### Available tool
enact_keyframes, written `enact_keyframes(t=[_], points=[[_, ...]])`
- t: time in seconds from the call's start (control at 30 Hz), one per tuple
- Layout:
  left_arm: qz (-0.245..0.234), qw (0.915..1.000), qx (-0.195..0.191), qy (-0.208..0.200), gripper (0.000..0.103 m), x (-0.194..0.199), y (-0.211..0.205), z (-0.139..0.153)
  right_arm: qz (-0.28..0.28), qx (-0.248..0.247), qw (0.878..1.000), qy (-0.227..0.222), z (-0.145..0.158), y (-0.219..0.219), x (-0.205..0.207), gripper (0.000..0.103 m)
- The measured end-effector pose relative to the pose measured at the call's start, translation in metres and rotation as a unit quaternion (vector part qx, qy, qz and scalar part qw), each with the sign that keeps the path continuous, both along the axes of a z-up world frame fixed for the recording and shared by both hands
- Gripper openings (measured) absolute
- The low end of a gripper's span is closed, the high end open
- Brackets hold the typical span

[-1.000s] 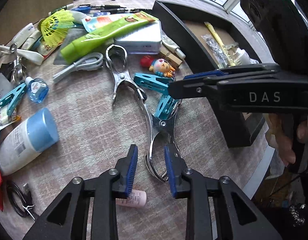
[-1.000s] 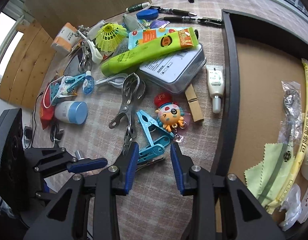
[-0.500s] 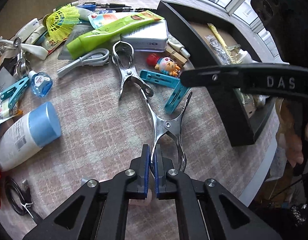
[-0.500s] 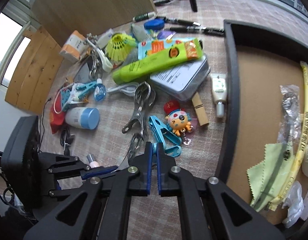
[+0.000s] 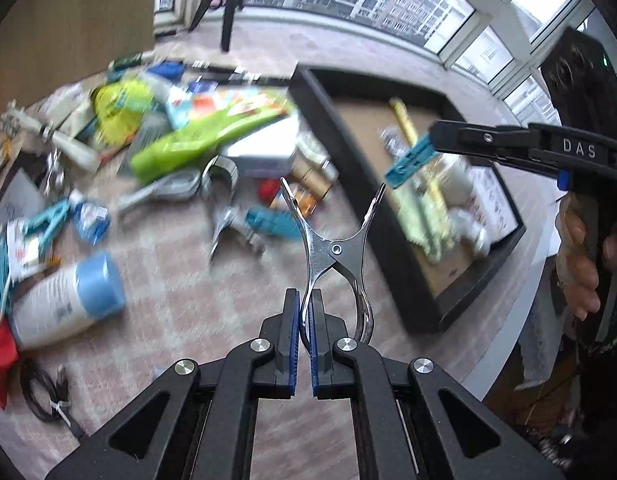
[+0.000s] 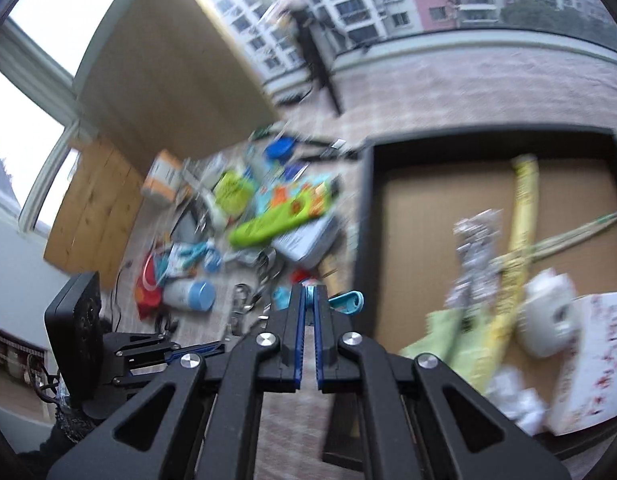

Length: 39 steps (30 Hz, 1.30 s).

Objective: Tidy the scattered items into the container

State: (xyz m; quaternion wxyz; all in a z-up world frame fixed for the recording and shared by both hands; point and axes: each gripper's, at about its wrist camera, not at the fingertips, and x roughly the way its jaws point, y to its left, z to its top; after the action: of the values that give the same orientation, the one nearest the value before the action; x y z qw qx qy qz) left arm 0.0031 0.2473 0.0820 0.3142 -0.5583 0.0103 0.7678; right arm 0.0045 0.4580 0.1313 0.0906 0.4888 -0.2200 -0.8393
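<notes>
My left gripper (image 5: 303,312) is shut on one handle of a large silver metal clip (image 5: 334,248) and holds it upright above the table. My right gripper (image 6: 307,304) is shut on a teal plastic clothespin (image 6: 346,302); in the left wrist view that clothespin (image 5: 410,162) hangs over the black tray (image 5: 392,264). The tray (image 6: 366,200) has a cardboard floor and holds a yellow tube, green cloth and white items. Scattered items lie blurred on the checked tablecloth to the left.
On the table lie a green tube (image 5: 204,136), a metal tin (image 5: 264,152), a second silver clip (image 5: 224,200), a teal clothespin (image 5: 272,222), a blue-capped white bottle (image 5: 68,300), a black cable (image 5: 44,396). The table edge runs at the right.
Both grippers have lifted off the table with their catches: the left raised the silver clip, the right carried the teal clothespin up and over toward the tray. One second ago both were open.
</notes>
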Motion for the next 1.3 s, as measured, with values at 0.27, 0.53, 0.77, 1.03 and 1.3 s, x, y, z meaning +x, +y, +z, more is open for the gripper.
enact_keyframes(t=[0.27,0.53,0.77,1.03,1.3], points=[[-0.009,0.9992,0.015,0.035,0.004,-0.038,0.075,0.028,-0.072,0.035,0.997,0.021,0.024,0.096,0.006,0.004],[-0.038,0.9976,0.021,0.053,0.005,-0.052,0.153,0.039,-0.104,0.064,0.992,0.024,0.024,0.157,0.007,0.004],[-0.006,0.9964,0.007,0.085,0.045,-0.064,0.155,0.047,-0.117,0.128,0.983,0.055,0.035,0.165,0.009,0.063],[0.05,0.9929,-0.036,0.101,0.037,-0.081,0.064,0.049,-0.036,0.105,0.991,0.072,0.031,0.121,-0.007,0.063],[0.131,0.9887,-0.046,0.058,0.036,-0.071,-0.03,0.019,0.085,0.093,0.99,0.059,0.014,0.029,-0.033,0.06]])
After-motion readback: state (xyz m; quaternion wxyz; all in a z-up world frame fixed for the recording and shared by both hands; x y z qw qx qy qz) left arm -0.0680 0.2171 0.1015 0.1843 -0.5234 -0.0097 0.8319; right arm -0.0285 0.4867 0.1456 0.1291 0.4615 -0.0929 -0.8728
